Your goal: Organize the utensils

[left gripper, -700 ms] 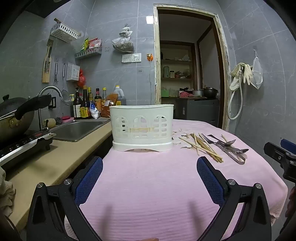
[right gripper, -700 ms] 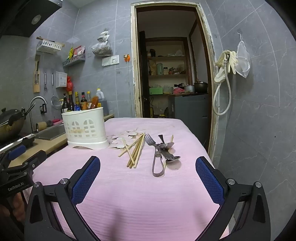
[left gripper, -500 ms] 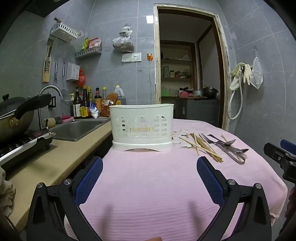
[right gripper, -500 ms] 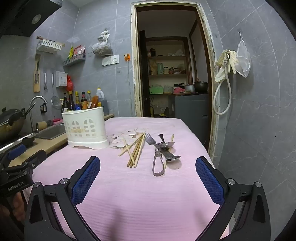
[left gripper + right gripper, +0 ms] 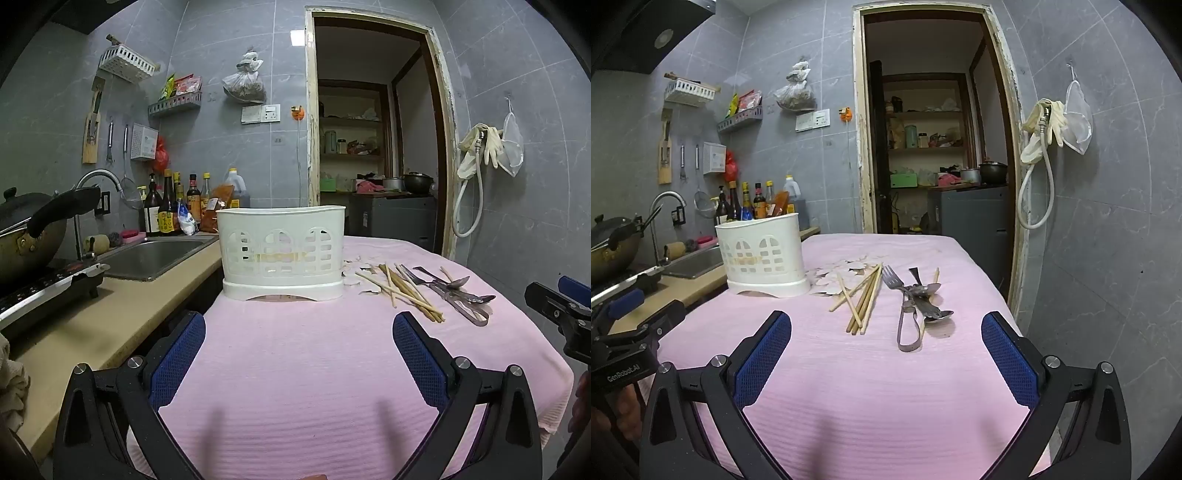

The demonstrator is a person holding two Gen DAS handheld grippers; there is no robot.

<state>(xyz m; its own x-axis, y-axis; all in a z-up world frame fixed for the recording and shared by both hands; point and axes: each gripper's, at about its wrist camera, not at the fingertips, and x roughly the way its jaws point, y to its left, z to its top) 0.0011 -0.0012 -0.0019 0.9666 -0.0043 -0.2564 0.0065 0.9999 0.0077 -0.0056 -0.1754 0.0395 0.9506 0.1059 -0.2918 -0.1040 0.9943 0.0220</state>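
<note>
- My left gripper [image 5: 298, 347] hangs above the near part of the pink cloth [image 5: 295, 369] that covers the table; its two blue pads stand wide apart and nothing is between them.
- My right gripper [image 5: 886, 349] is also above the near part of the cloth, with its pads spread wide and nothing held.
- The white utensil holder [image 5: 281, 251] stands upright near the left edge of the table, just beside the beige worktop [image 5: 92, 332] with the steel sink [image 5: 155, 254].
- The wooden chopsticks [image 5: 864, 299] lie loose on the cloth, to the right of the holder, some crossing each other.
- Right of the chopsticks lies a metal fork [image 5: 895, 278], and next to it two spoons [image 5: 932, 302] and a metal loop-shaped tool [image 5: 908, 328], all touching or overlapping in one small pile.
- Pale torn scraps [image 5: 842, 275] lie on the cloth between the holder and the chopsticks.
- In the left wrist view, my right gripper shows at the right edge of the table; in the right wrist view, my left one shows at the left edge.
- A dark wok [image 5: 26, 236] sits on the stove, at the far left of the worktop.
</note>
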